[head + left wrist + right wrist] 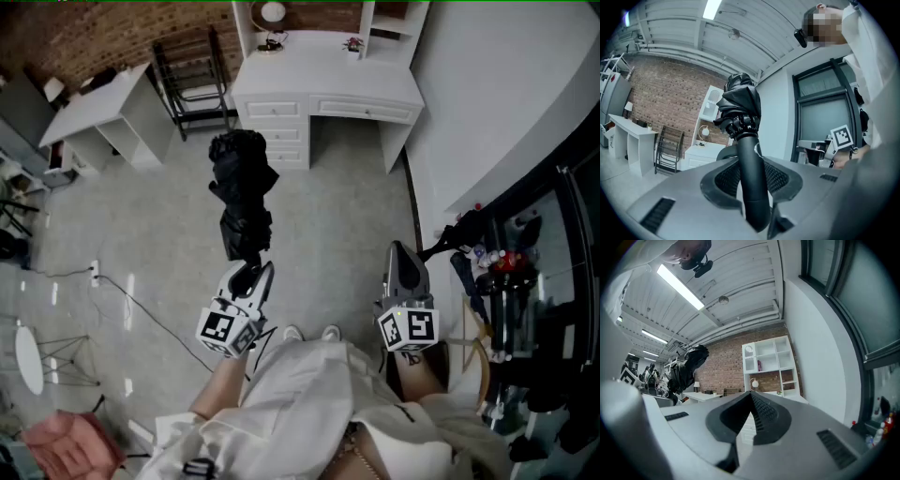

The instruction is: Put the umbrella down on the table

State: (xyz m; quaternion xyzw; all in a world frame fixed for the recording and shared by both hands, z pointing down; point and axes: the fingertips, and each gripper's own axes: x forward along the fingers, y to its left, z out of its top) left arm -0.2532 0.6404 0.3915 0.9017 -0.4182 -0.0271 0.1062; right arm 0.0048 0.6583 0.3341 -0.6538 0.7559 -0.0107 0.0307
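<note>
A folded black umbrella (242,197) is held out level above the floor, its bundled canopy (739,105) pointing away from me. My left gripper (251,277) is shut on the umbrella's smooth black handle (751,178), which runs between the two jaws. The umbrella (688,366) also shows at the left of the right gripper view. My right gripper (405,267) hangs level to the right of the umbrella, apart from it. Its jaws meet at the tip (751,397) with nothing between them. A white desk (323,89) stands ahead against the far wall.
A white side table (98,117) stands at the far left, with a black rack (192,80) between it and the desk. A dark stand with bottles (511,272) is at the right by the window. A cable (141,305) lies on the grey floor.
</note>
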